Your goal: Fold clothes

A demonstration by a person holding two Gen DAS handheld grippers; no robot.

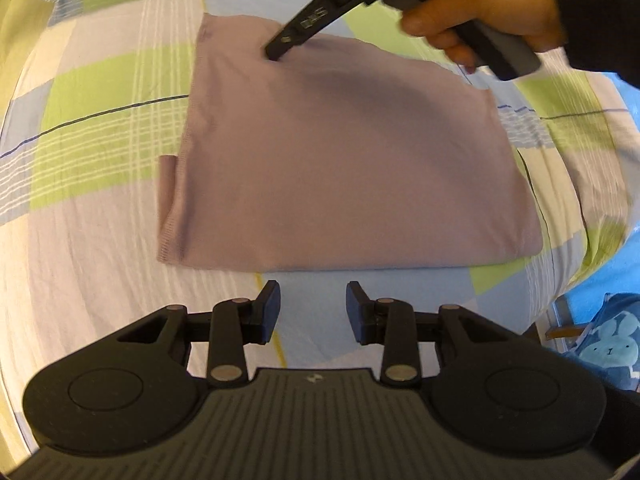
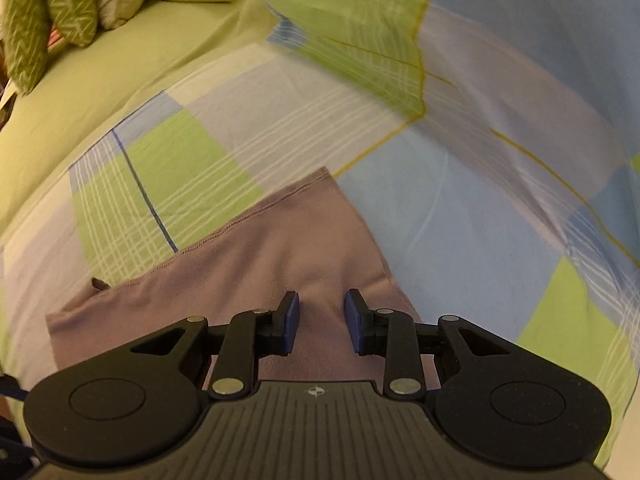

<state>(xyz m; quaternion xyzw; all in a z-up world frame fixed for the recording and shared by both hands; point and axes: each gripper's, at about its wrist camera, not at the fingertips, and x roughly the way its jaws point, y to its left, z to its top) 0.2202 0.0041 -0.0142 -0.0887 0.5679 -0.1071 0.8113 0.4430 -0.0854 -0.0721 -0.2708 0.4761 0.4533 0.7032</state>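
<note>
A mauve garment (image 1: 328,160) lies folded into a flat rectangle on the plaid bedsheet (image 1: 100,92). A small flap sticks out at its left edge. My left gripper (image 1: 312,306) hovers just short of the garment's near edge, open with nothing between its pads. A person's hand (image 1: 480,20) holds my right gripper (image 1: 277,51), whose tips rest at the garment's far left corner. In the right wrist view the right gripper (image 2: 322,316) is open, with its blue pads over the garment (image 2: 260,256) and a faint crease of cloth between them.
Green pillows (image 2: 48,16) and a plain green sheet (image 2: 100,80) lie beyond the plaid sheet. A blue bag with a rabbit print (image 1: 608,344) sits past the bed's right edge. The plaid sheet bunches up at the far right (image 2: 520,60).
</note>
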